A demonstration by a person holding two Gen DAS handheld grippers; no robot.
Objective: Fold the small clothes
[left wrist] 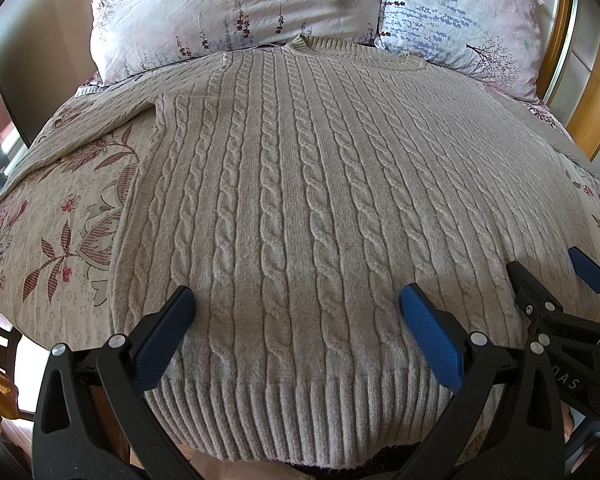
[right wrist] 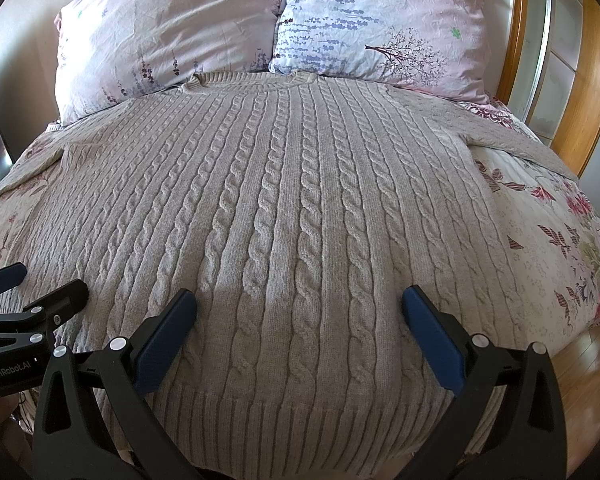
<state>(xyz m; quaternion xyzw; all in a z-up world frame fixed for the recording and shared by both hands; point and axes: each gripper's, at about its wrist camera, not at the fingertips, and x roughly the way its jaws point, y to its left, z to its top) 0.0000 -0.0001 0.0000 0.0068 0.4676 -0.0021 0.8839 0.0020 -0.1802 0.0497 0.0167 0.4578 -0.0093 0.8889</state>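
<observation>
A beige cable-knit sweater (left wrist: 292,184) (right wrist: 284,208) lies flat on the bed, neck toward the pillows and ribbed hem at the near edge, sleeves spread to both sides. My left gripper (left wrist: 296,302) hovers open over the hem's left half, nothing between its blue pads. My right gripper (right wrist: 300,304) is open above the hem's right half, also empty. In the left wrist view the right gripper (left wrist: 548,268) shows at the right edge. The left gripper (right wrist: 48,276) appears at the left edge of the right wrist view.
Two floral pillows (left wrist: 236,12) (right wrist: 380,20) rest against the headboard beyond the sweater's collar. A flowered bedspread (left wrist: 60,232) (right wrist: 548,240) covers the bed. A wooden frame (right wrist: 588,80) runs along the right side, with wood floor (right wrist: 580,360) below.
</observation>
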